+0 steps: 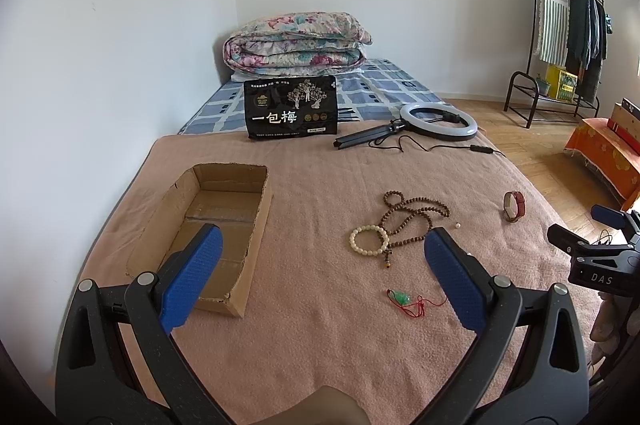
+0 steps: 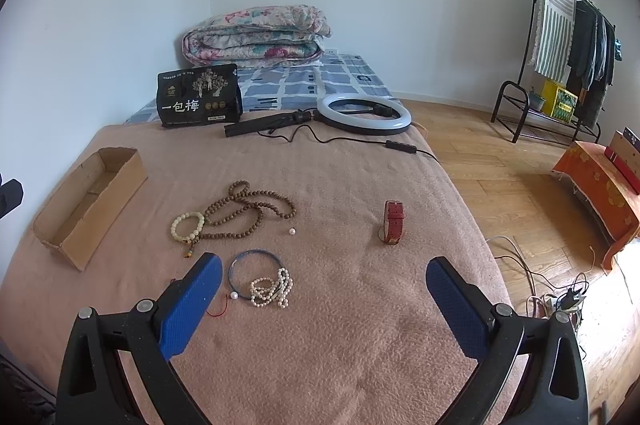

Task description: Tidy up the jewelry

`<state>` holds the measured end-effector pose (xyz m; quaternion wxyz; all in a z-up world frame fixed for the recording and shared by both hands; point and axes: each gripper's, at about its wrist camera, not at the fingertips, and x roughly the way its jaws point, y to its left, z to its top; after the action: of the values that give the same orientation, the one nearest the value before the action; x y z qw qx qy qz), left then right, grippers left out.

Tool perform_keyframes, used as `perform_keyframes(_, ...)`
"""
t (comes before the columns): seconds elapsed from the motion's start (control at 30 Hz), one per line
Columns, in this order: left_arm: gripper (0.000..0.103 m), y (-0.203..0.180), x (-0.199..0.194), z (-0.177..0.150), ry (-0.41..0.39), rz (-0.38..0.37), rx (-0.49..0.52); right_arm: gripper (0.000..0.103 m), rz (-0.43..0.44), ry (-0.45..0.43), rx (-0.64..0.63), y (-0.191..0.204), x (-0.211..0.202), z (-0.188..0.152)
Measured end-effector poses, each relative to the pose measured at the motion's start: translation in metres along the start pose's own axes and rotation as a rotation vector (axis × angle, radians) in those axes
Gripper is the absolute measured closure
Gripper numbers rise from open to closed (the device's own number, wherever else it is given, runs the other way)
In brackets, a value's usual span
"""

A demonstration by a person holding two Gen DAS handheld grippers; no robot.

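A bed (image 2: 360, 365) covered by a pinkish-brown blanket fills both views, with a folded floral quilt (image 2: 256, 37) at its far end against the wall. In front of the quilt stand a black snack bag (image 2: 199, 96) and a ring light (image 2: 364, 115) lying flat on its folded tripod. An open cardboard box (image 1: 208, 225) sits on the left side of the blanket, and it looks empty. The left gripper (image 1: 322, 275) hovers low over the bed with its blue pads spread wide apart, one pad over the box's near end. The right gripper (image 2: 324, 305) hovers likewise, jaws wide apart and holding nothing. The jewelry lies loose on the blanket to the right of the box: a long brown bead necklace (image 2: 248, 213) in loops, a cream bead bracelet (image 2: 188, 225) touching its left side, a red leather watch (image 2: 394, 221) standing on edge well apart to the right, a thin blue bangle (image 2: 256, 255) with a heap of pearl strands (image 2: 274, 289) at its near rim, a green pendant on a red cord (image 1: 404, 299), and a single loose pearl (image 2: 292, 231) beside the brown beads.
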<state>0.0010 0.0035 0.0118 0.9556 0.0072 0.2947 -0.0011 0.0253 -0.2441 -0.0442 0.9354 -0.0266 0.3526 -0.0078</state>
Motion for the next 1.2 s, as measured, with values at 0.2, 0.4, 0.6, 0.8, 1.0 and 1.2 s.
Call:
perform_keyframes(0.2, 0.000, -0.0001, -0.0003, 0.0000, -0.001, 0.000, 0.000, 0.000, -0.001, 0.000, -0.002, 0.0003, 0.0000, -0.0003)
perform_keyframes(0.4, 0.000, 0.0001, -0.0009, 0.0004, -0.001, 0.000, 0.000, 0.000, 0.000, 0.003, -0.003, 0.0001, 0.0003, -0.0008)
perform_keyframes(0.6, 0.000, -0.0003, -0.0008, -0.0001, -0.002, 0.000, 0.001, 0.000, -0.001, 0.006, -0.005, 0.0008, 0.0001, -0.0005)
perform_keyframes(0.8, 0.000, -0.0006, -0.0002, -0.0013, -0.003, 0.000, 0.001, 0.000, -0.002, 0.006, -0.004, 0.0012, 0.0003, -0.0011)
perform_keyframes(1.0, 0.000, -0.0005, -0.0007, -0.0008, -0.004, 0.001, 0.000, 0.000, -0.001, 0.007, -0.004, 0.0012, 0.0005, -0.0015)
perform_keyframes(1.2, 0.000, -0.0007, -0.0006, -0.0010, -0.004, 0.001, 0.002, 0.000, 0.001, 0.012, -0.007, 0.0017, 0.0018, -0.0045)
